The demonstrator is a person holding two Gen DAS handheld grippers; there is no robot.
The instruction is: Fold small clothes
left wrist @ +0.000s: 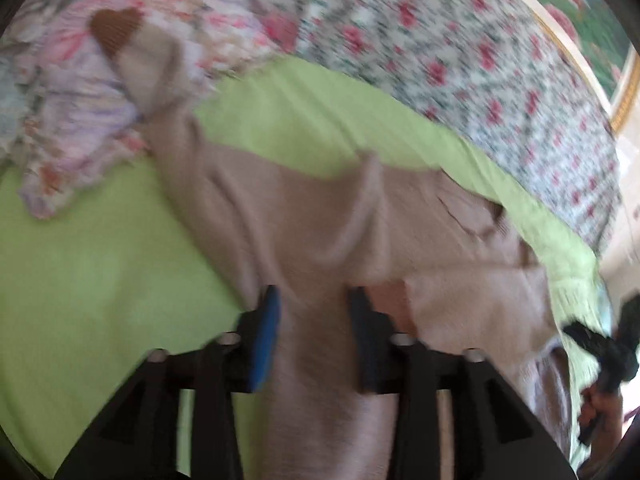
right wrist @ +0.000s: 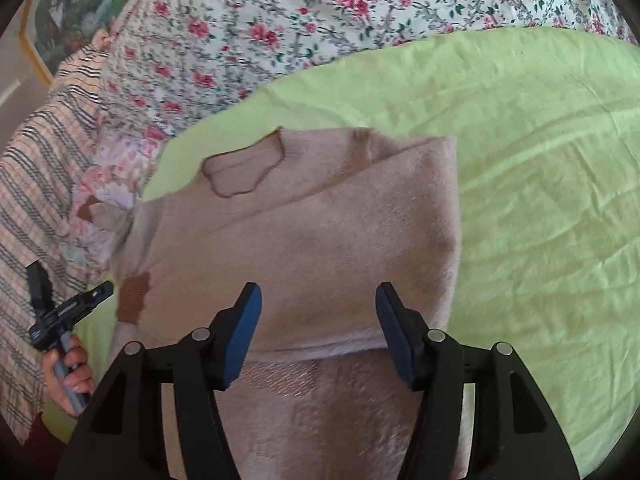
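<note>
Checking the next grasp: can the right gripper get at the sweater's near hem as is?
Probably yes. The right gripper is open, the sweater hem lies between its fingers, and nothing sits on it there.

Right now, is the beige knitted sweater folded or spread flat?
Partly folded: the beige knitted sweater has its right side doubled over, while one sleeve trails onto the floral cloth.

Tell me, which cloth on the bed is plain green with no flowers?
The green sheet under the beige sweater. The bedspread behind it has pink roses, and the crumpled cloth has pale flowers.
</note>
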